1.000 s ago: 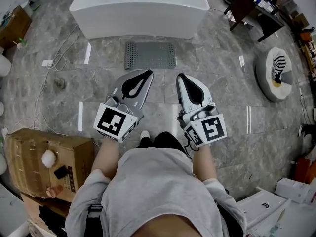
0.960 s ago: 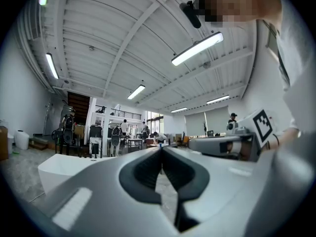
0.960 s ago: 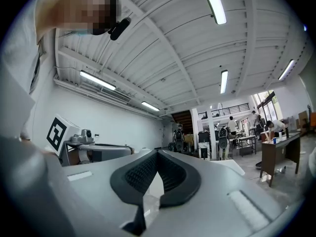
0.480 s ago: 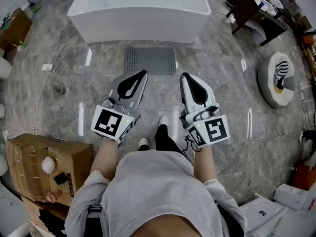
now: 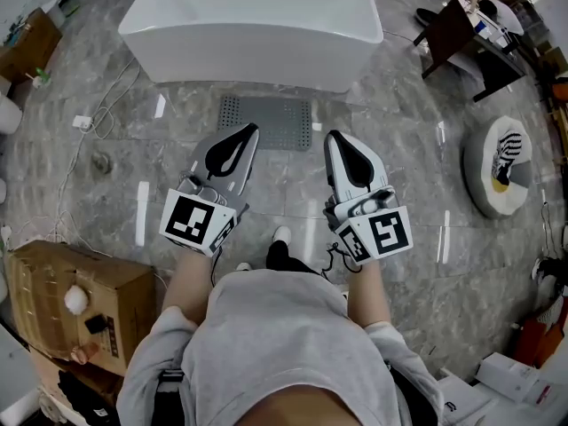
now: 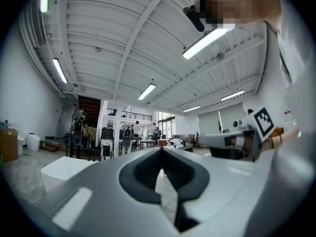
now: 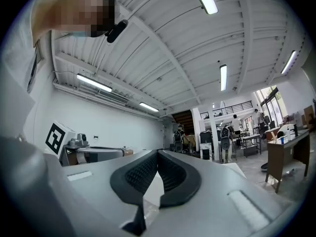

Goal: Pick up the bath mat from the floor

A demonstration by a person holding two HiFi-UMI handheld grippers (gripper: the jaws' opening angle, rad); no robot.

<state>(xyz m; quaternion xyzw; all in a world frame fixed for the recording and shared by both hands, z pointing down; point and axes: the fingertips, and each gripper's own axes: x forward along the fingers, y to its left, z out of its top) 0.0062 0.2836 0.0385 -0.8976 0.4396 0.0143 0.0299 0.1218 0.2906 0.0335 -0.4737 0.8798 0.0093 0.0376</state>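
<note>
Marble floor point(image 5: 404, 180) just before the bathtub point(image 5: 253, 25) holds the flat bath mat point(image 5: 266, 121), and with your left gripper point(image 5: 247, 130) and right gripper point(image 5: 335, 137) both pressed together and empty, lowering them unopened would likely skid the mat, not grip it.

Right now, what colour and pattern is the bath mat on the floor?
The bath mat is grey with a fine dotted grid, clearest in the head view.

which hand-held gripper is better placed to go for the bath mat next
Left, slightly. The left hand-held gripper points over the bath mat at its near left corner; the right hand-held gripper sits just off its right edge. Both are shut, empty.
</note>
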